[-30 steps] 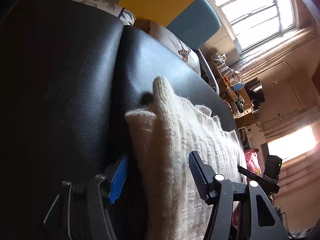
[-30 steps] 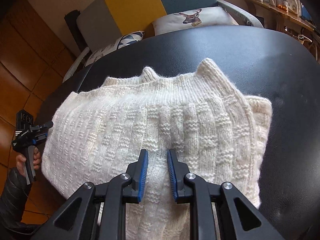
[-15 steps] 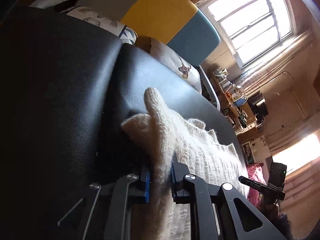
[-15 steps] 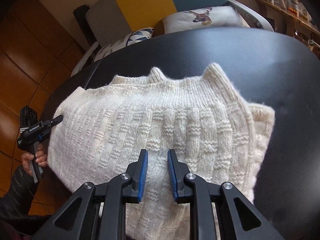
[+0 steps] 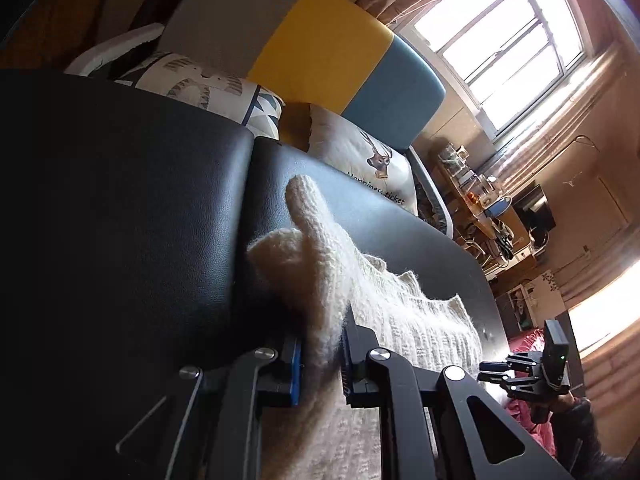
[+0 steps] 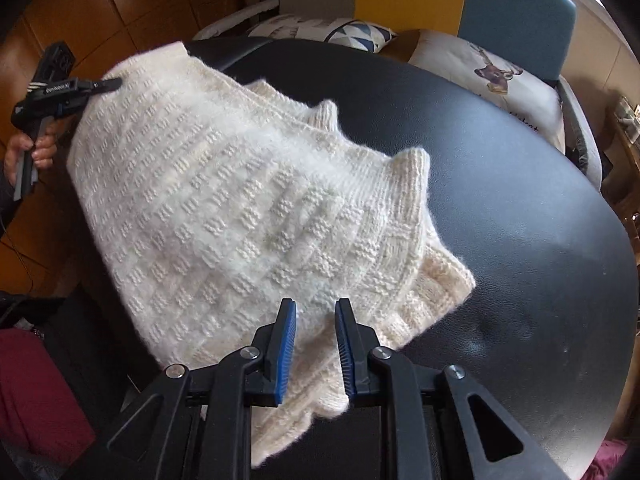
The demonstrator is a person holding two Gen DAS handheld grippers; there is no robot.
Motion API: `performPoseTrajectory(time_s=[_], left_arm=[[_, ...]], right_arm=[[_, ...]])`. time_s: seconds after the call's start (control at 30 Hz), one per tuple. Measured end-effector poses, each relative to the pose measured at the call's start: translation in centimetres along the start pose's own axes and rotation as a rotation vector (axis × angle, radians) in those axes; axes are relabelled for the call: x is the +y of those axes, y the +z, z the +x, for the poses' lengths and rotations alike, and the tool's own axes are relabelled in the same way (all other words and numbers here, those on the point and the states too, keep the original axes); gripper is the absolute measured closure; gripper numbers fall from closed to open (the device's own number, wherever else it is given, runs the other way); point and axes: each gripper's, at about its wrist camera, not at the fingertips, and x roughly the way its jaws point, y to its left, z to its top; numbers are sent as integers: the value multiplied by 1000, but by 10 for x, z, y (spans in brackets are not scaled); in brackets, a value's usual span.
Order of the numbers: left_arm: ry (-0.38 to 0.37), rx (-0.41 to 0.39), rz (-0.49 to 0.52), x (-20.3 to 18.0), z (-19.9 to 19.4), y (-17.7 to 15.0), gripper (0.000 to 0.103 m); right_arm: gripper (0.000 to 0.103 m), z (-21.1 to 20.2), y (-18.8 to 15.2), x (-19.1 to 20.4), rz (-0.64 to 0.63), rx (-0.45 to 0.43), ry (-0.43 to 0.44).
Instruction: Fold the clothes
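Observation:
A cream knitted sweater [image 6: 240, 208] lies folded on the black padded surface [image 6: 500, 200]. My left gripper [image 5: 320, 354] is shut on the sweater [image 5: 316, 280] at its side edge, with thick knit bunched between the blue pads. In the right wrist view the left gripper [image 6: 116, 82] holds the sweater's far left corner raised, a hand [image 6: 36, 152] on its handle. My right gripper [image 6: 316, 344] is shut on the near edge of the sweater, and a fold hangs below its fingers. From the left wrist view the right gripper [image 5: 492, 372] shows at the sweater's other end.
Behind the black surface stands an armchair with a grey, yellow and blue back [image 5: 332, 52] and a deer-print pillow [image 6: 496, 76]. A patterned pillow [image 5: 200, 88] sits to its left. A cluttered shelf [image 5: 476, 200] runs under the window. Red cloth [image 6: 32, 400] lies low on the left.
My left gripper went from open to shut on the sweater's side edge and lifted it. The sweater's left side has risen off the surface and tilted. My right gripper kept its grip.

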Motion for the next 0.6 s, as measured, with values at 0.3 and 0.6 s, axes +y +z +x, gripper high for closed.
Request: performPoseTrajectory(time_s=[0.3, 0.6], left_arm=[[-91, -10, -51, -40, -29, 10, 89], [-203, -40, -127, -124, -16, 16, 89]], right_arm=[[83, 29, -3, -18, 40, 27, 68], [83, 38, -15, -39, 136, -36, 131]])
